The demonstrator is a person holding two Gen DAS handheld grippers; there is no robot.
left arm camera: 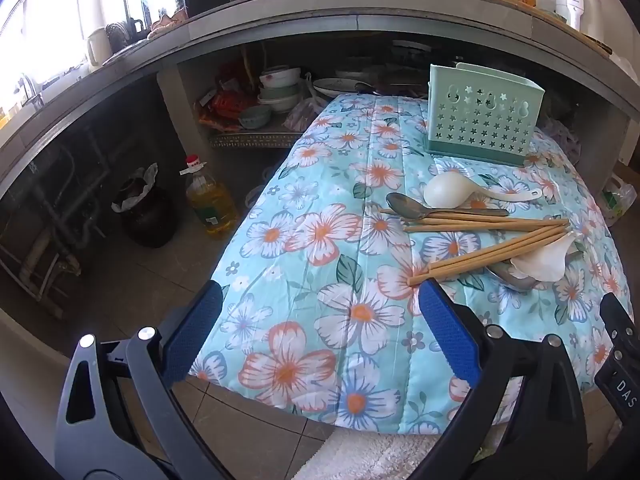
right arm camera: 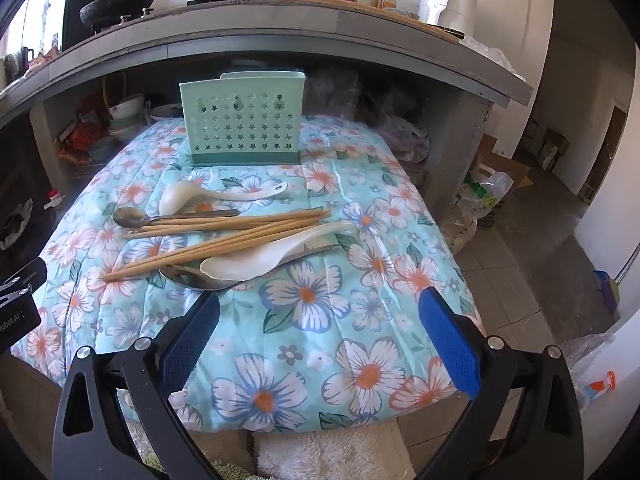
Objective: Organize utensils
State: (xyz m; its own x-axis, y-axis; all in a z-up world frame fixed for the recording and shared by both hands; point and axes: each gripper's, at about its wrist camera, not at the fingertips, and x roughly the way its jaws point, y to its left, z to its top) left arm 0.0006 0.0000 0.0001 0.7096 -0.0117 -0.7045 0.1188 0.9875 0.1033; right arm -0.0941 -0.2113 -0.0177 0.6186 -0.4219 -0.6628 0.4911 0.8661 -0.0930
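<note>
- A big flowery cloth (right arm camera: 304, 320) covers the table, blue-green with white and orange flowers.
- A long grey counter (right arm camera: 280, 36) runs behind the table, with black pots on top.
- The green holder (right arm camera: 240, 128) with star holes stands upright at the far end of the cloth. I cannot see inside it.
- The left gripper (left arm camera: 320, 320) hangs over the near edge of the cloth. Its blue pads are spread wide, with nothing between them.
- The right gripper (right arm camera: 320, 320) hangs over the near side too. Its blue pads are also spread wide and hold nothing.
- The wooden chopsticks (right arm camera: 224, 236) lie in a loose pile in the middle of the cloth, near the holder but not in it.
- One white spoon (right arm camera: 208, 196) lies between the holder and the chopsticks.
- Another white spoon (right arm camera: 264, 256) lies partly under the chopsticks on the near side.
- A metal spoon (right arm camera: 128, 216) lies beside the far chopsticks.
- A second metal spoon (right arm camera: 192, 278) peeks out from under the near white spoon.
</note>
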